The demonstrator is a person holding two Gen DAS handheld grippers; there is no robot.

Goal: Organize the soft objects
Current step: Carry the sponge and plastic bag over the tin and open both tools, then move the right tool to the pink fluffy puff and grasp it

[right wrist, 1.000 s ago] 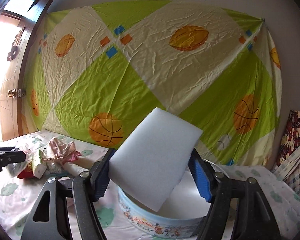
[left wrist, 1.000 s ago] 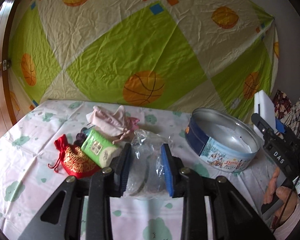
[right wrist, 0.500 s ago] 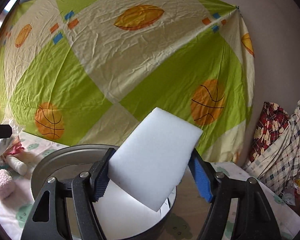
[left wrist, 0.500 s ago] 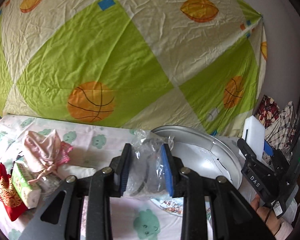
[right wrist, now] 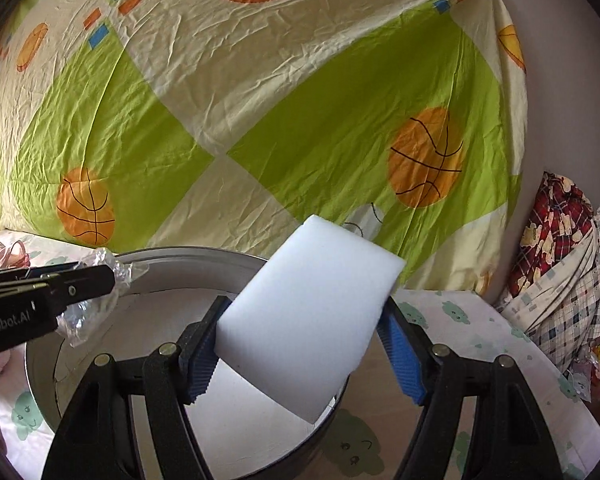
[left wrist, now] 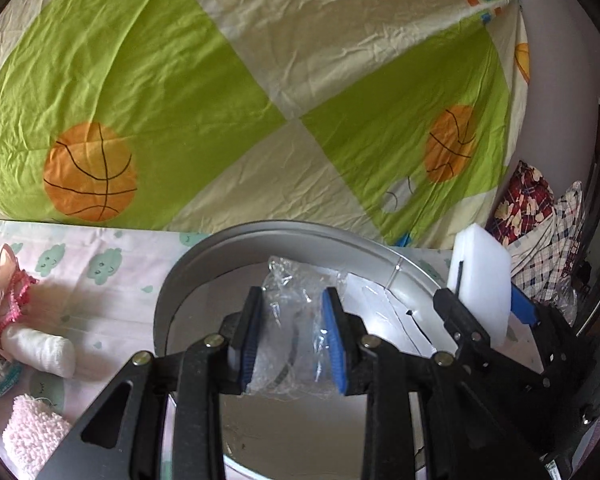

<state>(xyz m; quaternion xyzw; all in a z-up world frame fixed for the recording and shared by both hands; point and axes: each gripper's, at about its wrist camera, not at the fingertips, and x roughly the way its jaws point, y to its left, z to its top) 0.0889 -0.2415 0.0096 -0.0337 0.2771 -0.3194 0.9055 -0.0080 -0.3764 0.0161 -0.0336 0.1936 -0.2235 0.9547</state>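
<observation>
My left gripper (left wrist: 290, 340) is shut on a clear crumpled plastic bag (left wrist: 290, 320) and holds it over the open round metal tin (left wrist: 204, 252). It also shows at the left of the right wrist view (right wrist: 80, 280), with the bag (right wrist: 100, 304) above the tin's rim (right wrist: 188, 254). My right gripper (right wrist: 304, 344) is shut on a white foam sponge block (right wrist: 308, 312) and holds it tilted over the tin's right side. In the left wrist view the sponge (left wrist: 482, 276) is at the right. The tin's white floor (right wrist: 236, 420) looks empty.
Left of the tin on the cloud-print cloth (left wrist: 100, 264) lie a pink cloth bundle (left wrist: 4, 292), a white rolled sock (left wrist: 40, 350) and a pink fuzzy item (left wrist: 32, 436). A green basketball sheet (right wrist: 260, 120) hangs behind. Patterned fabrics (right wrist: 560, 272) pile at the right.
Both grippers have moved over the tin with their loads. The left swung right from the pile of soft items; the right dropped closer to the tin.
</observation>
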